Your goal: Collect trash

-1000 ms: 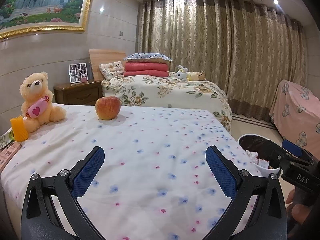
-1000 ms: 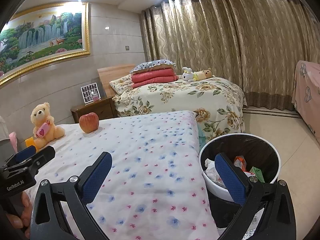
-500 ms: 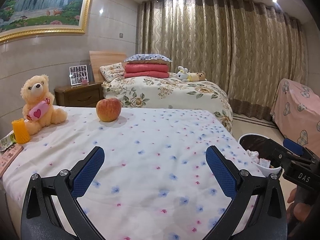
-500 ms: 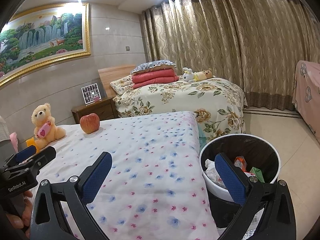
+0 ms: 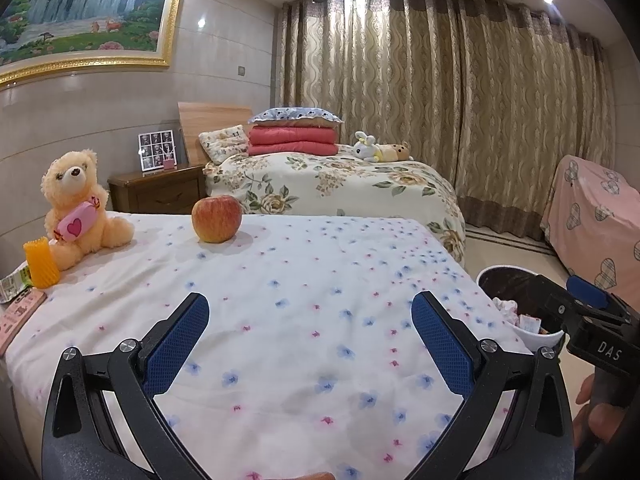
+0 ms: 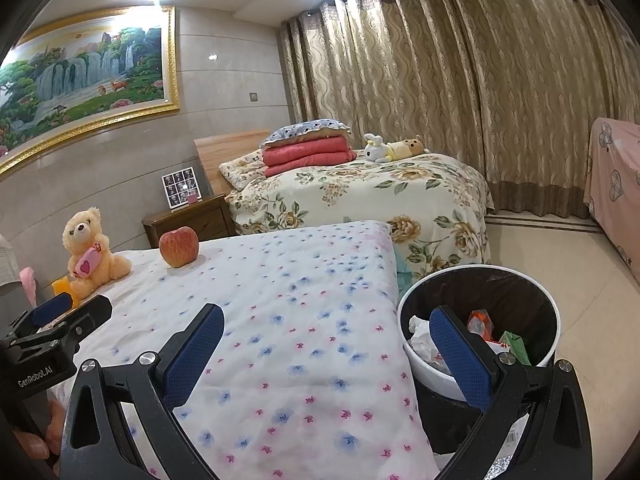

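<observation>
Trash bin (image 6: 476, 280): contents half hidden | left gripper (image 5: 308, 320), right gripper (image 6: 332, 340): wide open, empty

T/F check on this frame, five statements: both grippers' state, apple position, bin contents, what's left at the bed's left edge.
1. Both the left gripper and the right gripper are open and empty. True.
2. The apple lies inside the trash bin. False: it sits on the flowered bedspread, right of the teddy bear.
3. The bin already holds trash. True.
4. The bin stands on the bed. False: it stands on the floor beside it.
5. A wrapper lies near the bed's left edge by the orange object. True.
</observation>
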